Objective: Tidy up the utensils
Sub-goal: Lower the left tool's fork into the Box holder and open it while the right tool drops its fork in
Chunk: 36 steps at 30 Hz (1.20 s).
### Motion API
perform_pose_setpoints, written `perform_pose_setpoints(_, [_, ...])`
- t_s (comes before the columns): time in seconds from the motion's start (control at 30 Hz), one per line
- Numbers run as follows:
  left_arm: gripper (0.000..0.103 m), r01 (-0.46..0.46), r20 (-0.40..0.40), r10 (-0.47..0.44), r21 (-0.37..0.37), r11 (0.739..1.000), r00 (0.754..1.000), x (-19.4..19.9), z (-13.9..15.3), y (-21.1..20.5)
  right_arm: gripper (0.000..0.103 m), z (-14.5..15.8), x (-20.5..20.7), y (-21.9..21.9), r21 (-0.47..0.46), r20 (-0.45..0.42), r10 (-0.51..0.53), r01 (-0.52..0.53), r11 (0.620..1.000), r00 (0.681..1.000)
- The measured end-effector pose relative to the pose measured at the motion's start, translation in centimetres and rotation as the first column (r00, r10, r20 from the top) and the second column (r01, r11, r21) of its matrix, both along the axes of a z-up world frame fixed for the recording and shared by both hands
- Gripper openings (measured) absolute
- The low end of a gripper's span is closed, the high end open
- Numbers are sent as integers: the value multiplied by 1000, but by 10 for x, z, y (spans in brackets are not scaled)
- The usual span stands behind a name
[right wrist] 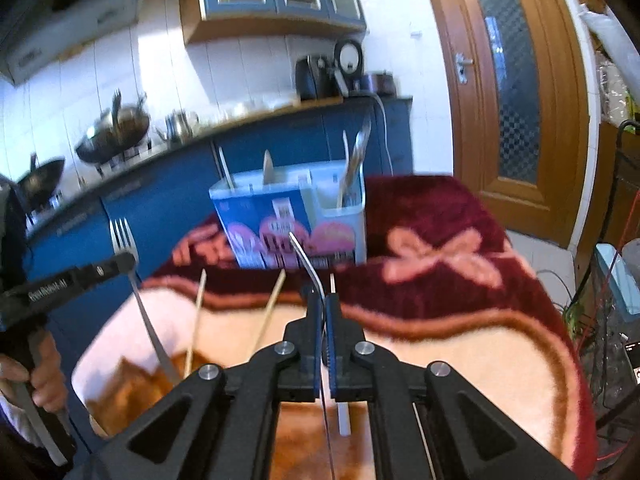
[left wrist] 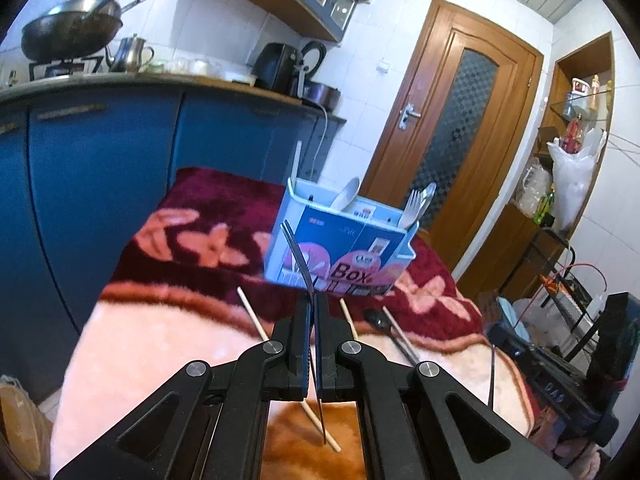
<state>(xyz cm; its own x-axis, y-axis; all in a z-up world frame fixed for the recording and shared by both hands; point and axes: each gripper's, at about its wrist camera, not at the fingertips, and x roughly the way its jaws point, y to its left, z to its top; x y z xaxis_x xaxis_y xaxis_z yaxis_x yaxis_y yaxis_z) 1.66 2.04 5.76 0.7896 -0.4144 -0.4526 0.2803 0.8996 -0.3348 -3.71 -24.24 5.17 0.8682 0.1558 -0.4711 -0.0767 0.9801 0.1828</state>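
Note:
My left gripper [left wrist: 313, 300] is shut on a metal fork [left wrist: 297, 252], seen edge-on, held above the blanket just short of the blue-and-white utensil box [left wrist: 340, 244]. In the right wrist view the same fork [right wrist: 124, 240] stands tines-up in the left gripper [right wrist: 120, 260]. My right gripper [right wrist: 322, 300] is shut on a thin curved metal utensil [right wrist: 306, 260], seen edge-on; I cannot tell its kind. The box [right wrist: 292, 220] holds a white spoon [left wrist: 347, 194], a white fork [left wrist: 412, 208] and other utensils. Wooden chopsticks [left wrist: 252, 314] and a black spoon [left wrist: 378, 318] lie on the blanket.
A maroon and pink floral blanket [left wrist: 192, 240] covers the table. Blue kitchen cabinets [left wrist: 100, 168] with woks and a kettle on the counter stand behind. A wooden door [left wrist: 460, 120] is at the right, with shelves, bags and cables on the floor beside it.

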Motion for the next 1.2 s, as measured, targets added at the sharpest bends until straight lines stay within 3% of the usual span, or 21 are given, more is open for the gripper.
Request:
perform_pose_setpoints(0.33, [1, -44, 104, 43, 3, 999, 994, 7, 34, 2, 3, 30, -5, -13, 67, 161, -69, 59, 996, 984])
perform_pose_setpoints(0.7, [1, -107, 220, 97, 32, 994, 971, 44, 79, -10, 3, 39, 15, -31, 123, 212, -86, 61, 991, 974])
perform_pose_setpoints(0.93, [1, -146, 314, 116, 76, 986, 942, 80, 103, -26, 3, 48, 45, -46, 144, 246, -102, 68, 987, 964])
perform_pose_setpoints(1.2, [1, -142, 323, 102, 105, 984, 941, 120, 96, -42, 3, 57, 78, -53, 125, 279, -114, 81, 989, 954])
